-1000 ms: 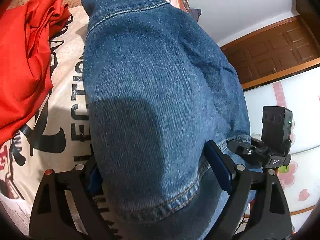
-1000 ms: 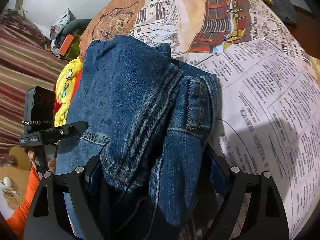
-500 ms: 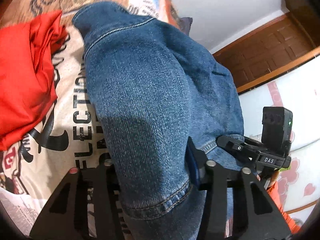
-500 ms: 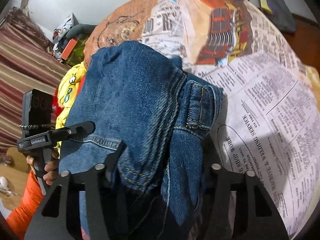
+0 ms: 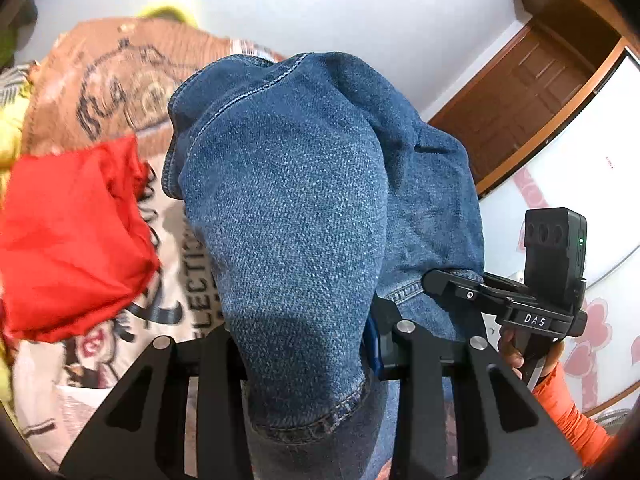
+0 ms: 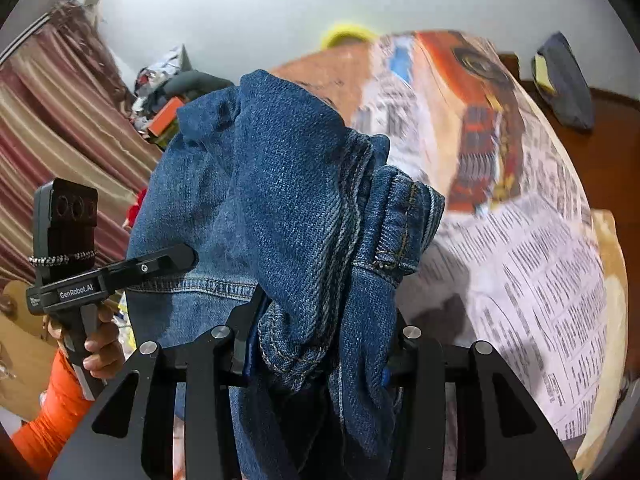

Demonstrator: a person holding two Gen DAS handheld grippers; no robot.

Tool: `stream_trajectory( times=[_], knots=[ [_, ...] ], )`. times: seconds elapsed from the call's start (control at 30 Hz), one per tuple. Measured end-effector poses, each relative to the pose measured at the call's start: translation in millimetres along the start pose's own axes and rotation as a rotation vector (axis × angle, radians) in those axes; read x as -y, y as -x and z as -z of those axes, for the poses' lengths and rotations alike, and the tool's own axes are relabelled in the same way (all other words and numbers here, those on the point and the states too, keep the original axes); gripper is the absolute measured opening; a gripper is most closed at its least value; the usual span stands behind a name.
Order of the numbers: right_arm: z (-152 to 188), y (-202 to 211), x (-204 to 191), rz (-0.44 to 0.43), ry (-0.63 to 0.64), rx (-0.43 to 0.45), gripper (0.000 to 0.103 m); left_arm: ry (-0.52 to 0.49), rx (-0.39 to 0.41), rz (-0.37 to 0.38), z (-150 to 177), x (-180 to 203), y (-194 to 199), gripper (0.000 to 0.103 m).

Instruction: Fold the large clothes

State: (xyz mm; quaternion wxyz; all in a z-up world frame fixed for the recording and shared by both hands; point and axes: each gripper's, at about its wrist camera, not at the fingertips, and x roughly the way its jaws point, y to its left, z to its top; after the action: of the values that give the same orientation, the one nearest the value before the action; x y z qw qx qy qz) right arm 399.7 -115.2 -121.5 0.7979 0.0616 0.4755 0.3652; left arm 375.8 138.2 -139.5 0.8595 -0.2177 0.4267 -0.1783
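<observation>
- The left gripper [image 5: 304, 344] is closing and squeezes a hem of the blue jeans [image 5: 304, 208].
- The right gripper [image 6: 320, 344] is closing too, pinching a bunched part of the jeans [image 6: 280, 208].
- The jeans hang above the bed cover [image 6: 520, 240], near a red cloth [image 5: 72, 240].

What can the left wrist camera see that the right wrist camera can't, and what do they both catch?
Only the left wrist view shows the red garment on the bedspread and a brown wooden door. Only the right wrist view shows the striped curtain and a dark pouch at the bed's far corner. Both show the blue jeans between closing jaws, the printed bedspread, and the other gripper in an orange-sleeved hand.
</observation>
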Motion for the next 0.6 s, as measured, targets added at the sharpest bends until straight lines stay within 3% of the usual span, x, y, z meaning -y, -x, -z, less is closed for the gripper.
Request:
stream_trajectory(
  times=[0.27, 0.6],
  knots=[
    [-21, -14, -41, -0.021, 0.057, 0.044, 0.039, -0.007, 0.082, -0.034, -20, -27, 51, 0.035],
    [-52, -76, -68, -0.041, 0.088, 0.026, 0.039, 0.047, 0.129, -0.068, -52, -110, 85, 0.035]
  ],
)
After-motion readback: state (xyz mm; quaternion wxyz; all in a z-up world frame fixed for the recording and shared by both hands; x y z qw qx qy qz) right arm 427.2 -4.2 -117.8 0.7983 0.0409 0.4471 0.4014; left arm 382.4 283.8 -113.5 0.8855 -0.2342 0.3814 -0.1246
